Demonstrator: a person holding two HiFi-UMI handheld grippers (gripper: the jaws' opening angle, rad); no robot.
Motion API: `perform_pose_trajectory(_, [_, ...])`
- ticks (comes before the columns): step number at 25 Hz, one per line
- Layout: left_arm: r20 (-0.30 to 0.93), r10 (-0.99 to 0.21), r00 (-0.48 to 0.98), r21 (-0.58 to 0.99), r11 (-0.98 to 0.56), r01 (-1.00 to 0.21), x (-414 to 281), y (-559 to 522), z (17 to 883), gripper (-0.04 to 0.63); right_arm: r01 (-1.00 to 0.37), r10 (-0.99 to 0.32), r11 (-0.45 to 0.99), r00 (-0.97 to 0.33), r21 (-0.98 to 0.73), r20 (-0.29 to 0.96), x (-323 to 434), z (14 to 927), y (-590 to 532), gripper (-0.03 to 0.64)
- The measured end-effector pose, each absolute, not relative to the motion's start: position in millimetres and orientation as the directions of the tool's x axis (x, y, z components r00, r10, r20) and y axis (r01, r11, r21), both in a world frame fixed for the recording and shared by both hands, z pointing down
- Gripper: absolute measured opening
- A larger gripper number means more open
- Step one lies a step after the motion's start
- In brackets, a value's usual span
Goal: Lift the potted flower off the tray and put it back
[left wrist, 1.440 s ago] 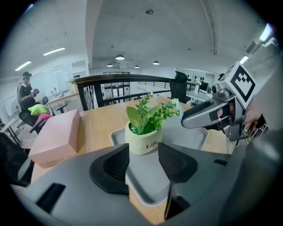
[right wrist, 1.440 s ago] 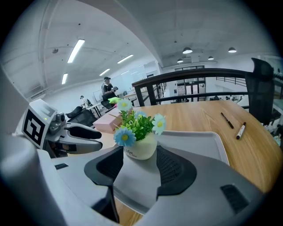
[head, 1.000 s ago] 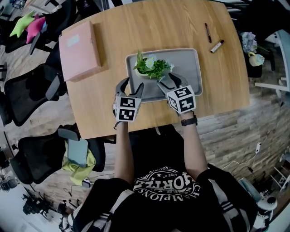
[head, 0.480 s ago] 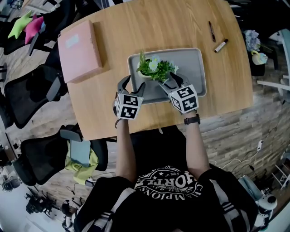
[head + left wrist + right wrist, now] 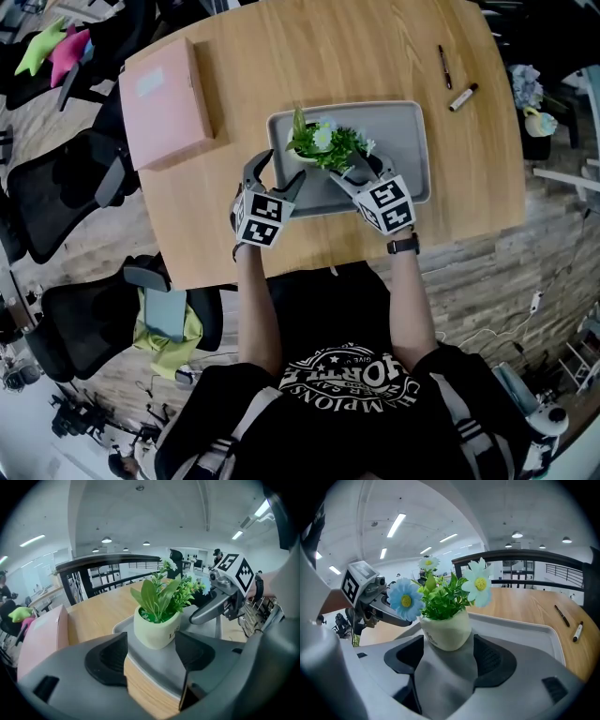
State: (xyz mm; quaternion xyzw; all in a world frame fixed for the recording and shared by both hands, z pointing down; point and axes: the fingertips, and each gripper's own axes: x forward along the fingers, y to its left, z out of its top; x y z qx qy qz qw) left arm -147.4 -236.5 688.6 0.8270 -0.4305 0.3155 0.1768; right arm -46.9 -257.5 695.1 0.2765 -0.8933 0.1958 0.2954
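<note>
The potted flower (image 5: 326, 145), a pale green pot with leaves and blue daisies, stands on the left part of the grey tray (image 5: 403, 141). My left gripper (image 5: 272, 176) sits at the tray's near left edge. Its jaws are opening, and the pot (image 5: 157, 627) stands just beyond the tips, untouched. My right gripper (image 5: 364, 167) reaches over the tray from the near right. Its jaws are also opening, with the pot (image 5: 445, 630) at their tips and the pads off it. Each gripper shows in the other's view: the right gripper (image 5: 220, 602) and the left gripper (image 5: 370, 602).
A pink box (image 5: 164, 103) lies on the wooden table (image 5: 309, 52) at the far left. Two markers (image 5: 444, 67) (image 5: 462, 97) lie beyond the tray's right end. Office chairs crowd the table's left side. The tray's raised rim (image 5: 525, 627) runs round the pot.
Both grippers keep their places on either side of the pot, and their jaws look slightly wider. The pot stands in the same spot on the tray.
</note>
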Motion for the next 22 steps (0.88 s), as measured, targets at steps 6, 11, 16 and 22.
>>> perform_pose_trajectory(6, [0.696, -0.561, 0.449, -0.01, -0.632, -0.775, -143, -239, 697, 0.319, -0.553, -0.343, 0.815, -0.702, -0.174, 0.624, -59, 697, -258, 0.37])
perform_pose_trajectory(11, [0.708, -0.548, 0.446, -0.065, -0.679, -0.731, -141, -245, 698, 0.322, -0.503, -0.31, 0.853, -0.701, -0.137, 0.643, -66, 703, -259, 0.397])
perform_pose_trajectory(16, [0.735, -0.504, 0.453, -0.097, -0.74, -0.666, -142, -251, 704, 0.326, -0.46, -0.289, 0.88, -0.712, -0.115, 0.64, -71, 702, -269, 0.417])
perform_pose_trajectory(22, [0.776, -0.434, 0.458, -0.133, -0.822, -0.554, -139, -252, 716, 0.356, -0.398, -0.247, 0.912, -0.726, -0.099, 0.642, -77, 701, -273, 0.437])
